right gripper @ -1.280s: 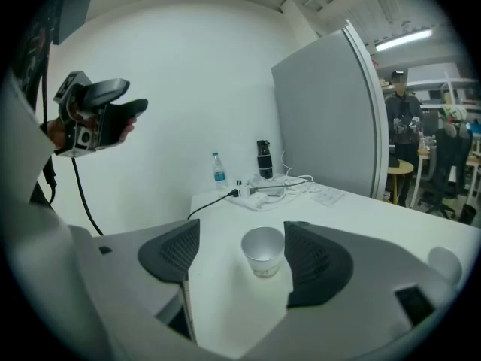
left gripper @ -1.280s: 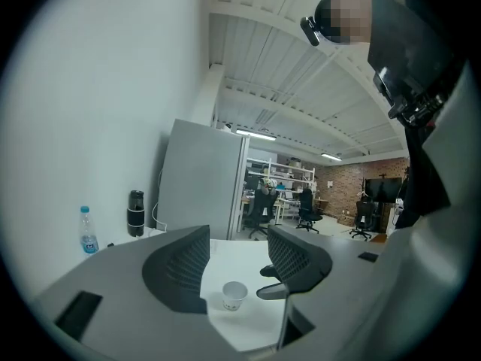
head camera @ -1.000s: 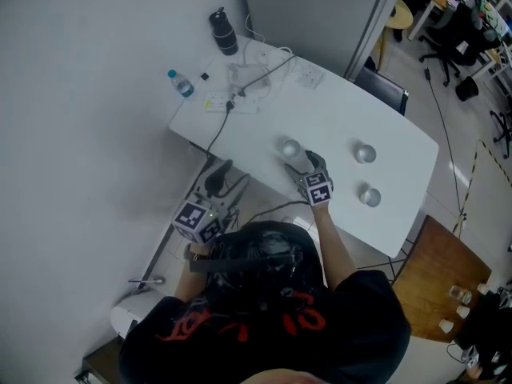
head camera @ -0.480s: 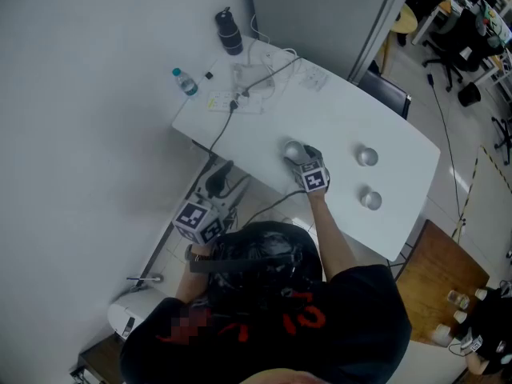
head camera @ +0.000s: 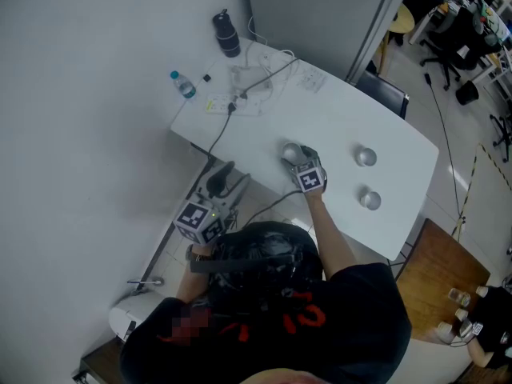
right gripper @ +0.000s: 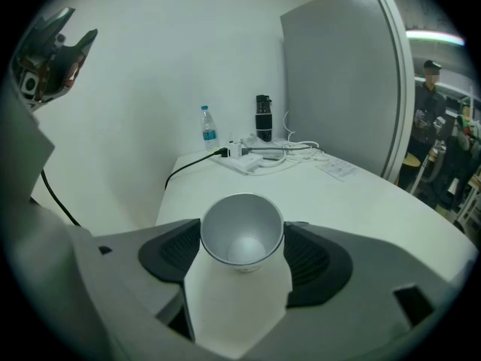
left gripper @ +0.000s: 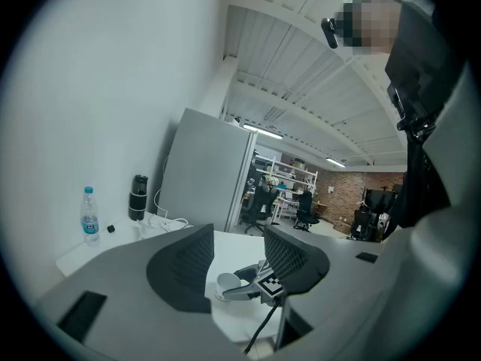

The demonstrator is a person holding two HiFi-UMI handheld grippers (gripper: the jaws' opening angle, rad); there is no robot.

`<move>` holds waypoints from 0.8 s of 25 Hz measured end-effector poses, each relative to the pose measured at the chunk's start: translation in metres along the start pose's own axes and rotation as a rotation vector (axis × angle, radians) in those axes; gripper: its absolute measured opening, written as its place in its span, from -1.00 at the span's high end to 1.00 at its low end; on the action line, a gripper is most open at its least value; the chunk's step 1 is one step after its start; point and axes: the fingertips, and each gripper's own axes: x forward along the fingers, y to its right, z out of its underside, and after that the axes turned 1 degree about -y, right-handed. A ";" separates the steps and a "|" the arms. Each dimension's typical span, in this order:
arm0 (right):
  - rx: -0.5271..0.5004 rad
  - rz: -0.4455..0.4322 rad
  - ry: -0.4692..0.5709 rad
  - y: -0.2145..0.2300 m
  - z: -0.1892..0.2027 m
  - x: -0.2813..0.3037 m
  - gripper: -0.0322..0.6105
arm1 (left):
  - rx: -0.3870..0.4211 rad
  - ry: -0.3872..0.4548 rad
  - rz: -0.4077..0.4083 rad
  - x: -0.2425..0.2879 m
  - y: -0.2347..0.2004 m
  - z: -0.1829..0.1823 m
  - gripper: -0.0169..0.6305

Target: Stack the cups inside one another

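- Right gripper (right gripper: pixel 242 241): jaws apart, one on either side of a cup (right gripper: pixel 240 220). The rim sits just beside both pads, with no squeeze evident.
- The cup stands mouth up on the table (head camera: pixel 336 110), at the centre of the head view.
- Left gripper (left gripper: pixel 239 238): jaws apart and just been closing, with nothing between them. It is held off the table edge, at the lower left of the head view.
- Second cup (head camera: pixel 366 157) and third cup (head camera: pixel 370 199) stand right of centre, well apart from the first.
- Bottle (head camera: pixel 182 85), black flask (head camera: pixel 226 32) and cables (head camera: pixel 256 78) sit at the table's upper-left end.
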 end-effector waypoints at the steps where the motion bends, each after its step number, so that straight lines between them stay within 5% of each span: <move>1: 0.003 0.002 0.000 0.001 0.001 -0.001 -0.22 | -0.002 -0.001 0.004 0.001 0.001 0.000 0.28; 6: 0.032 0.011 0.004 0.004 0.013 -0.006 -0.21 | 0.009 -0.001 0.025 0.005 0.000 0.000 0.44; 20: 0.125 0.064 0.094 0.014 0.027 -0.065 -0.21 | 0.049 0.006 0.137 0.028 0.027 -0.002 0.44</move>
